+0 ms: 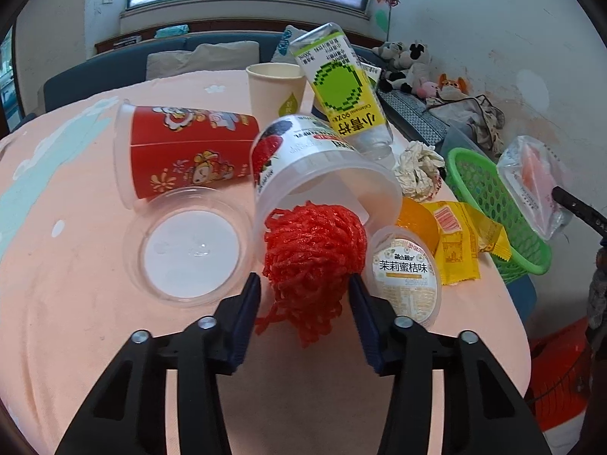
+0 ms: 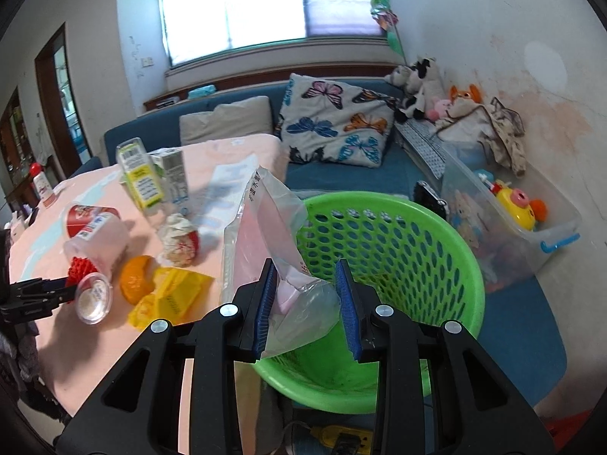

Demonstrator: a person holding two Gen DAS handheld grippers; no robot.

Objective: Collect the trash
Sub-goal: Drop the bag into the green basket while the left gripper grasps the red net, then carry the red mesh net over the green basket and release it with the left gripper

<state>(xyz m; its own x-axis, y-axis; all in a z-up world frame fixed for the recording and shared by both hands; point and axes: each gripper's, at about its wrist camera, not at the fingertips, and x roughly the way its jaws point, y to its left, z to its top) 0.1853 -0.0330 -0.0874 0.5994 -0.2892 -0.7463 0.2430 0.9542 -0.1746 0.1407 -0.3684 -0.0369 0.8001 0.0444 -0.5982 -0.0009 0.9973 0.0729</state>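
The left gripper (image 1: 305, 284) brackets red netting (image 1: 313, 250) – contact unclear – while the right gripper (image 2: 305, 295) clasps a half-hidden plastic bag (image 2: 265, 235).

A home living room is showing here: a blue sofa (image 2: 379, 174) is carrying a butterfly pillow (image 2: 334, 121) and plush toys (image 2: 421, 87), with a window (image 2: 265, 3) glowing behind.
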